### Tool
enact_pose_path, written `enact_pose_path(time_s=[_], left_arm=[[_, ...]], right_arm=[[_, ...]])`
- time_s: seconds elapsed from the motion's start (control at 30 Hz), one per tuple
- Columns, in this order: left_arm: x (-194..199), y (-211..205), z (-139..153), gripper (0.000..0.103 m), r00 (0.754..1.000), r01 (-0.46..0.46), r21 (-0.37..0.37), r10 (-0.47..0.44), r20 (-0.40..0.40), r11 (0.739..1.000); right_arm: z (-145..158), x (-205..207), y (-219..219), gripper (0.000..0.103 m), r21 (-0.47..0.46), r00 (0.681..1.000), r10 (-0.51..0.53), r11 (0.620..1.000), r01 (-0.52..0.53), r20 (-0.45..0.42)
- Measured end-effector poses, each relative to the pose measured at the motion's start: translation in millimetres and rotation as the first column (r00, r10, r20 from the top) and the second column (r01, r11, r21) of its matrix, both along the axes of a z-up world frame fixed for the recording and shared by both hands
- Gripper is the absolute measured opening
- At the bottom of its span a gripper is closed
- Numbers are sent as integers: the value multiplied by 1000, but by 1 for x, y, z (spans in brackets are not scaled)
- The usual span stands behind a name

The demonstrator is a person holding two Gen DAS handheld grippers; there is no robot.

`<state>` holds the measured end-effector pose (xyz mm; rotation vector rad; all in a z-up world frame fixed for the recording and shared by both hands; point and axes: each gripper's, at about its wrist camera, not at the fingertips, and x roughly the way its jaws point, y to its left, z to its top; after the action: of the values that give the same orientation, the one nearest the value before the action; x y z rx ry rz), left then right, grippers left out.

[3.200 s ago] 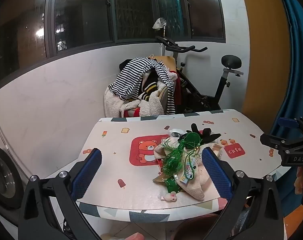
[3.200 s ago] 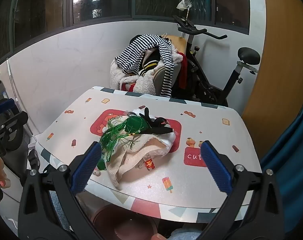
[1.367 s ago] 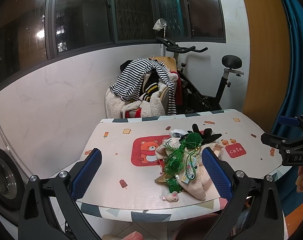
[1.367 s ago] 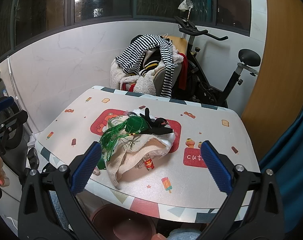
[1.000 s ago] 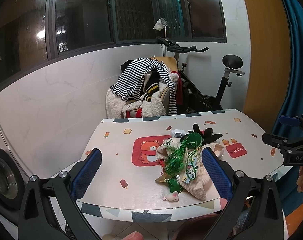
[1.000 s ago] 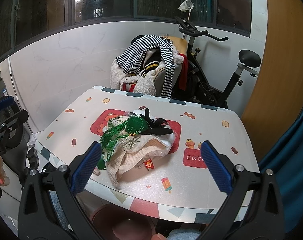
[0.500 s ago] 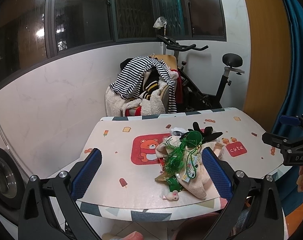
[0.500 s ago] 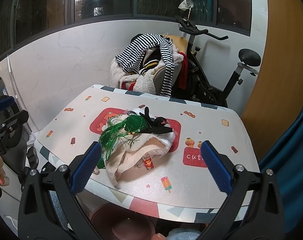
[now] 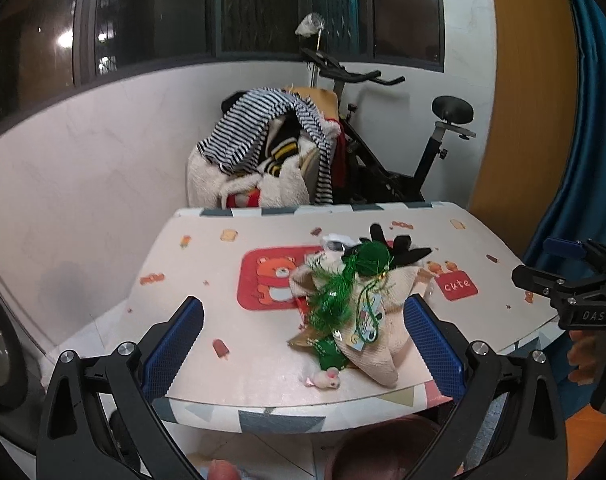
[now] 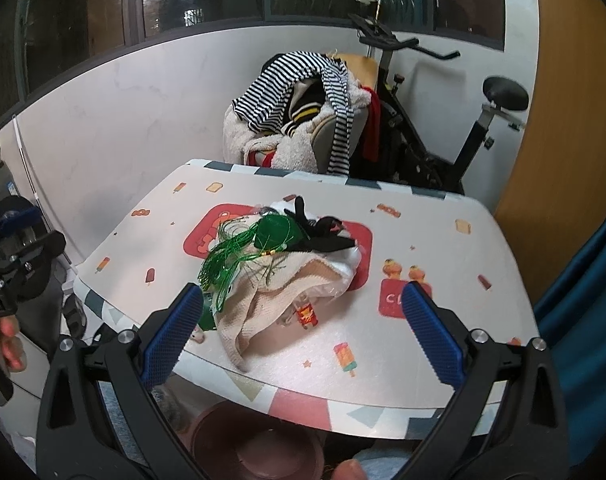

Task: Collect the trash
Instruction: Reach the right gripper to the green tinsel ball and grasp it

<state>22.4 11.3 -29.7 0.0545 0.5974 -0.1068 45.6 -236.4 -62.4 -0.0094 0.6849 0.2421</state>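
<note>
Both tools hang short of the table (image 9: 207, 264), nothing yet collected. The left gripper (image 9: 303, 344) has its jaws spread wide and empty at the lower centre of its view; the right gripper (image 10: 301, 332) is likewise spread and empty. The trash pile (image 10: 279, 256) sits centre frame in both views: green tinsel (image 9: 335, 296) and a black item (image 10: 323, 236) on top of a beige cloth (image 10: 271, 304), with a small red wrapper (image 10: 306, 315) at its near edge. A reddish-brown bin (image 10: 259, 444) shows below the table edge. Recommended: take loose top pieces singly, grip tinsel at its dense knot, and avoid dragging the cloth.
</note>
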Motion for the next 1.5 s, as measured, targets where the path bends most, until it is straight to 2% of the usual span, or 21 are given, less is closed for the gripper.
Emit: enact_pose_path(time_s=[0.13, 0.4, 0.47, 0.5, 0.53, 0.57, 0.63, 0.73, 0.87, 1.03, 1.17, 1.23, 1.3, 1.43, 1.5], left_arm=[[14, 6, -21, 98, 998, -11, 15, 12, -61, 1000], [35, 12, -48, 98, 994, -9, 28, 12, -105, 1000], [44, 14, -52, 98, 992, -2, 2, 2, -130, 1000], [46, 16, -53, 98, 992, -16, -6, 16, -122, 1000], [47, 19, -52, 98, 993, -48, -10, 46, -108, 999], [50, 23, -52, 98, 992, -78, -25, 75, -98, 997], [56, 31, -53, 98, 992, -88, -74, 81, -95, 993], [65, 38, -56, 98, 990, -108, -94, 98, -101, 990], [73, 44, -62, 98, 987, -129, -79, 120, -109, 988], [78, 50, -73, 97, 985, -132, -70, 123, -120, 989], [82, 53, -78, 97, 984, -131, -80, 119, -134, 988], [83, 54, -79, 97, 984, -130, -91, 117, -137, 987], [83, 53, -78, 97, 985, -125, -93, 112, -133, 988], [84, 50, -77, 95, 986, -117, -92, 104, -130, 989], [84, 49, -74, 93, 986, -114, -108, 99, -133, 988]], right_arm=[[-12, 7, -1, 98, 14, 999, 3, 1000, -3, -35], [-32, 34, 1, 98, 16, 997, 12, 1000, -10, -83], [-37, 49, 4, 98, 14, 995, 20, 1000, -19, -98], [-38, 56, 6, 95, 21, 994, 31, 999, -29, -100], [-40, 66, 9, 86, 40, 993, 54, 998, -50, -103], [-43, 73, 12, 83, 51, 992, 70, 997, -64, -107], [-49, 93, 21, 81, 78, 988, 96, 993, -87, -123], [-59, 121, 36, 80, 114, 984, 114, 989, -99, -138], [-76, 160, 53, 76, 174, 979, 93, 983, -61, -182], [-102, 201, 61, 74, 219, 964, 21, 975, 39, -265], [-122, 220, 61, 74, 258, 936, -5, 961, 102, -352], [-129, 222, 60, 62, 277, 925, -3, 954, 117, -381], [-122, 217, 57, 59, 317, 930, 7, 941, 119, -367], [-76, 194, 61, 58, 345, 974, 58, 938, 23, -220], [-41, 178, 56, 58, 348, 993, 56, 937, -18, -101]])
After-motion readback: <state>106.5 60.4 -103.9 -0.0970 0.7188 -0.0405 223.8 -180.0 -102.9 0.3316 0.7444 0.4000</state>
